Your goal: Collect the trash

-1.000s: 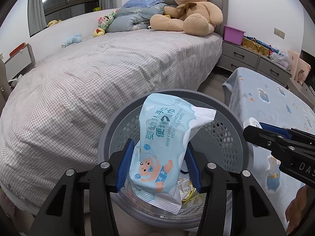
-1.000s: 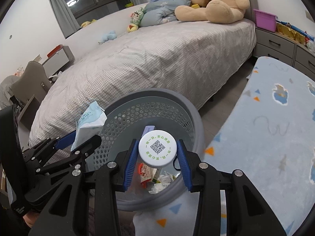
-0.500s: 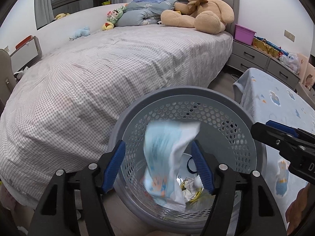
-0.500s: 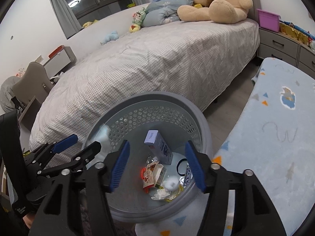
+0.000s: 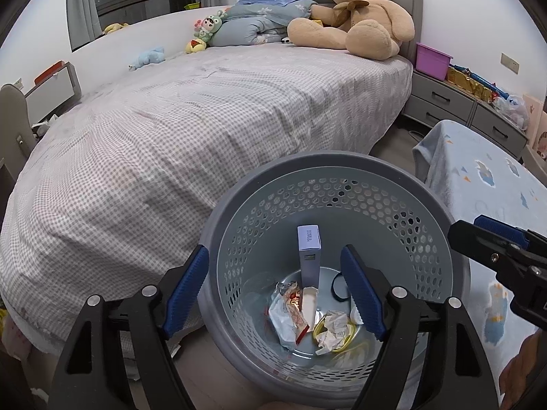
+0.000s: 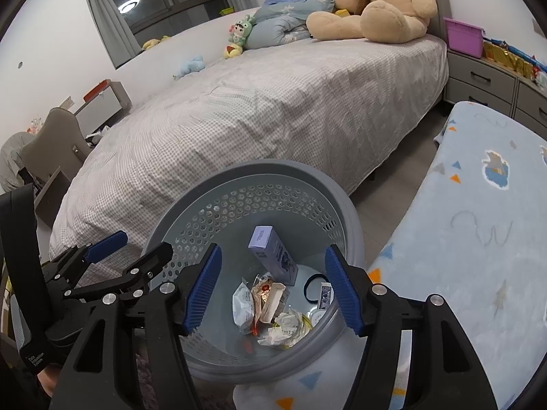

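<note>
A grey perforated trash basket stands on the floor beside the bed; it also shows in the right wrist view. Inside lie a pale purple box, wrappers, crumpled paper and a black ring. The same box and a small white lid show in the right wrist view. My left gripper is open and empty above the basket's near rim. My right gripper is open and empty over the basket. The wipes pack is not in sight.
A bed with grey checked cover lies to the left, with a teddy bear and soft toys at its head. A light blue blanket covers a surface on the right. Grey drawers stand against the far wall.
My left gripper opened and dropped the wipes pack into the basket. My right gripper opened and dropped the round white lid. Both now hang open and empty.
</note>
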The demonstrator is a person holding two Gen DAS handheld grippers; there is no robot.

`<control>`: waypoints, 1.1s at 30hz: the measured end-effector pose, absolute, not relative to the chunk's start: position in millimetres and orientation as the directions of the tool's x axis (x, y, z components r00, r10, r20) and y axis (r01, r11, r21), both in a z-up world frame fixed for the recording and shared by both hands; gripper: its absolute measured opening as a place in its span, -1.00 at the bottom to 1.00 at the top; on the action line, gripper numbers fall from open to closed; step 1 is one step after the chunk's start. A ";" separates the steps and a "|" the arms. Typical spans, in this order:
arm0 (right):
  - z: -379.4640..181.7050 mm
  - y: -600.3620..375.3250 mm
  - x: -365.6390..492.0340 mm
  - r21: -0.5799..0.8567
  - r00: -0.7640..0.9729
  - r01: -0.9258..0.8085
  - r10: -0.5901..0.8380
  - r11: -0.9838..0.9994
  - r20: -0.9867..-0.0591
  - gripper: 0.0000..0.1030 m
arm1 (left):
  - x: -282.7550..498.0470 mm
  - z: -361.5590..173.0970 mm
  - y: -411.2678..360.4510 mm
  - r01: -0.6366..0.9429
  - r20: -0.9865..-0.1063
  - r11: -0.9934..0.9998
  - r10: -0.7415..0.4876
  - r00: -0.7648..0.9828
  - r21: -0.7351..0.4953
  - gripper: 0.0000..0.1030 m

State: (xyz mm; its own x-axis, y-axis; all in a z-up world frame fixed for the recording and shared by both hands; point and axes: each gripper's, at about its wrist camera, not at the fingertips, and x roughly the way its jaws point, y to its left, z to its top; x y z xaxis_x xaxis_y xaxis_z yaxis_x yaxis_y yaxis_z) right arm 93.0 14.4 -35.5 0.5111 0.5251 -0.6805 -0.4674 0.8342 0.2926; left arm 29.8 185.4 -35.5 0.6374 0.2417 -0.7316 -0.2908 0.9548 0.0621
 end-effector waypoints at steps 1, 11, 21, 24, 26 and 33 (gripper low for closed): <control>-36.3 14.6 92.2 0.289 0.512 -0.468 0.523 0.835 -0.681 0.23 | 30.6 -35.1 185.6 -0.292 -0.731 0.954 0.243 0.637 0.063 0.48; -39.4 14.1 91.3 0.276 0.526 -0.452 0.503 0.848 -0.686 0.38 | 29.9 -34.4 187.7 -0.305 -0.729 0.951 0.249 0.638 0.058 0.56; -41.6 12.0 90.9 0.260 0.541 -0.436 0.482 0.862 -0.689 0.51 | 28.0 -32.5 190.0 -0.323 -0.724 0.945 0.263 0.638 0.058 0.59; -41.8 12.9 90.9 0.253 0.543 -0.434 0.475 0.865 -0.692 0.52 | 27.9 -32.3 190.6 -0.326 -0.724 0.944 0.264 0.637 0.058 0.59; -42.0 12.5 90.6 0.252 0.544 -0.435 0.475 0.865 -0.692 0.52 | 27.8 -32.2 190.8 -0.327 -0.723 0.943 0.267 0.637 0.059 0.59; -41.9 13.0 90.2 0.249 0.545 -0.434 0.473 0.866 -0.692 0.52 | 27.9 -32.2 191.0 -0.328 -0.724 0.943 0.267 0.637 0.059 0.59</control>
